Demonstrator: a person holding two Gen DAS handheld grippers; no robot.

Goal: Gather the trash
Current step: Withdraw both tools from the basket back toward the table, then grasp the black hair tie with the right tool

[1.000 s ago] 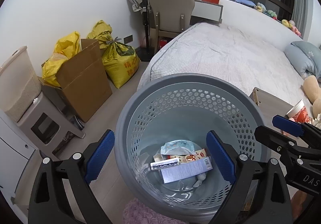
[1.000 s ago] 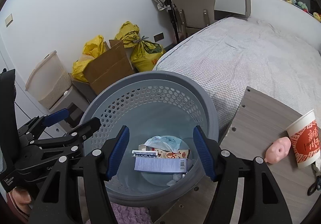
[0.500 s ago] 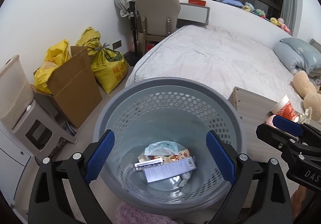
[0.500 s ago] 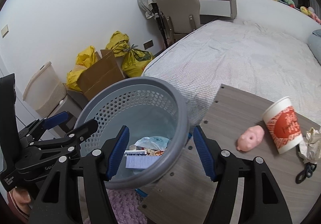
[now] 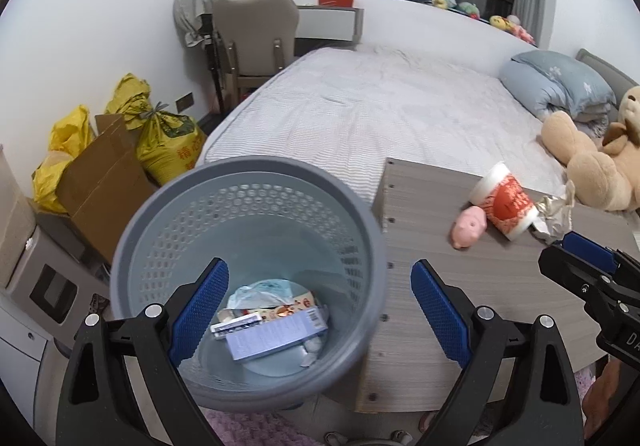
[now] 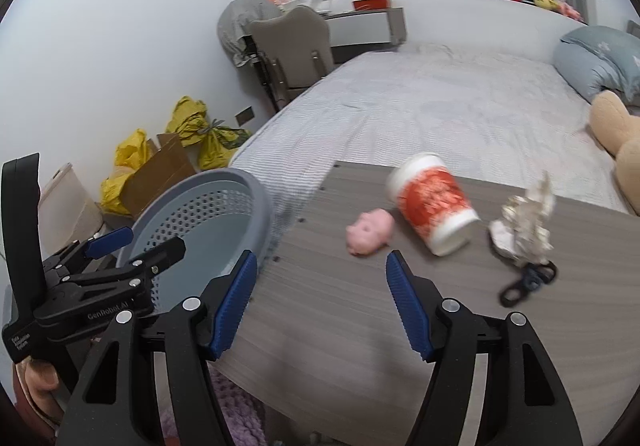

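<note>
Both claws had swung off the bin toward the bench. Right claw (image 6: 320,302) gaped wide and empty; just ahead sat the pink toy (image 6: 370,232), then the tipped paper cup (image 6: 434,208). Left claw (image 5: 320,310), wide too, hung by the grey bin (image 5: 248,282).

A: What do the tools look like?

B: The left black plastic two-finger gripper (image 5: 318,304) has long angular arms with cut-out slots, silver round screws at the joints, and blue ribbed pads (image 5: 200,308) lining the fingers.

A: And the other?

B: The right black plastic two-finger gripper (image 6: 320,296) matches. At nine o'clock in its view, white lettering marks the left one's body.
</note>
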